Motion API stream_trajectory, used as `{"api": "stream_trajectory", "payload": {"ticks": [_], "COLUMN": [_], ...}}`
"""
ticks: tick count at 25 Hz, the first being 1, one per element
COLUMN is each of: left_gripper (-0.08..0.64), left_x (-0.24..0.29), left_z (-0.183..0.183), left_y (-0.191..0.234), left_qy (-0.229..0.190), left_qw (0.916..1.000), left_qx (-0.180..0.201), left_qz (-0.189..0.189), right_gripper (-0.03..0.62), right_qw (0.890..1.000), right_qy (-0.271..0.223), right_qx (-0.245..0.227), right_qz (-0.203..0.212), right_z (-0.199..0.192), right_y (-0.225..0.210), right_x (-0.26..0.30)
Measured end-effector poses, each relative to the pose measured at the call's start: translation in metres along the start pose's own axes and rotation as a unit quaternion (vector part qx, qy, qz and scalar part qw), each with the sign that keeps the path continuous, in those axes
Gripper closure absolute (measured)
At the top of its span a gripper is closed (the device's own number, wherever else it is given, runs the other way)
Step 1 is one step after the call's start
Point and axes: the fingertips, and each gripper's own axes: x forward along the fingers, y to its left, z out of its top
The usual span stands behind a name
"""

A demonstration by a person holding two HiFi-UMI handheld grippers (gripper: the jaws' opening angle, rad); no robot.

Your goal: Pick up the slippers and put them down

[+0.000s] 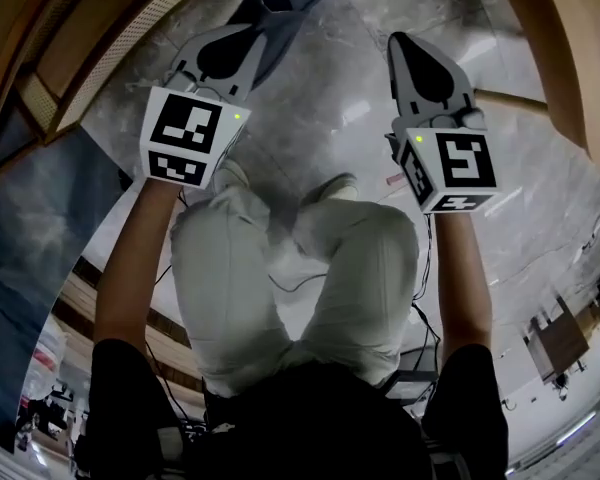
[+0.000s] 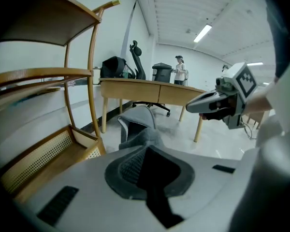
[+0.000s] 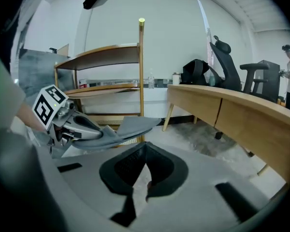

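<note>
One grey slipper (image 1: pixel 280 13) was off the ground, pinched at its near edge by the left gripper (image 1: pixel 248 36), whose jaws were closed on the fabric. In the left gripper view the slipper (image 2: pixel 135 132) stuck out past the far end of the left gripper (image 2: pixel 147 146). In the right gripper view it hung to the left as a flat grey flap (image 3: pixel 128 125) jutting from that gripper (image 3: pixel 102 132). It was touching nothing else and sat clear of the marble floor (image 1: pixel 350 98).

The right gripper (image 1: pixel 400 40) was just to the right, level with the left one. Its jaws met at the tip with nothing between them: its own view showed only bare floor through the small gap behind the right gripper's (image 3: pixel 144 146) tips, and from the left gripper view it looked like a closed, empty wedge (image 2: pixel 188 108).

So the pick-up looked done for this one slipper, and the putting down was not yet done. No second slipper showed in any view, so whether a pair was involved, or where the other lay, could not be told.

A wooden rack (image 2: pixel 82 134) with a cane bottom shelf stood to the left, close to the slipper. It and the open floor ahead looked the likeliest places to set the slipper down, though that was only a guess.
</note>
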Motion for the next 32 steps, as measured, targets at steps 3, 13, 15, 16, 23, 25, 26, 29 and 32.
{"api": "stream_trajectory", "payload": {"ticks": [3, 13, 15, 16, 23, 25, 26, 29, 32], "left_gripper": [0.548, 0.549, 0.548, 0.548, 0.548, 0.549, 0.548, 0.548, 0.548], "left_x": [0.023, 0.083, 0.093, 0.097, 0.127, 0.135, 0.139, 0.147, 0.155], "left_z": [-0.028, -0.113, -0.126, -0.131, -0.158, -0.166, -0.170, -0.180, -0.188], "left_y": [-0.002, -0.014, -0.017, -0.018, -0.021, -0.021, -0.021, -0.022, -0.024], "left_qy": [0.008, 0.040, 0.046, 0.049, 0.065, 0.072, 0.074, 0.083, 0.091], "left_qw": [0.9998, 0.9979, 0.9975, 0.9972, 0.9950, 0.9941, 0.9937, 0.9923, 0.9906], "left_qx": [0.013, 0.044, 0.046, 0.047, 0.065, 0.072, 0.074, 0.084, 0.095], "left_qz": [-0.009, -0.025, -0.029, -0.031, -0.038, -0.039, -0.039, -0.038, -0.035], "right_gripper": [0.592, 0.592, 0.592, 0.593, 0.592, 0.592, 0.593, 0.592, 0.592], "right_qw": [1.000, 1.000, 1.000, 1.000, 1.000, 1.000, 1.000, 1.000, 1.000], "right_qy": [-0.005, -0.009, -0.007, -0.007, -0.007, -0.003, 0.000, 0.007, 0.010], "right_qx": [-0.005, -0.017, -0.016, -0.014, -0.007, -0.006, -0.005, -0.003, -0.001], "right_qz": [-0.001, 0.002, -0.001, -0.002, -0.009, -0.011, -0.012, -0.012, -0.012], "right_z": [-0.023, -0.090, -0.101, -0.105, -0.127, -0.134, -0.138, -0.149, -0.157], "right_y": [-0.004, -0.007, -0.011, -0.013, -0.028, -0.032, -0.033, -0.036, -0.037], "right_x": [0.014, 0.048, 0.052, 0.055, 0.068, 0.072, 0.073, 0.077, 0.080]}}
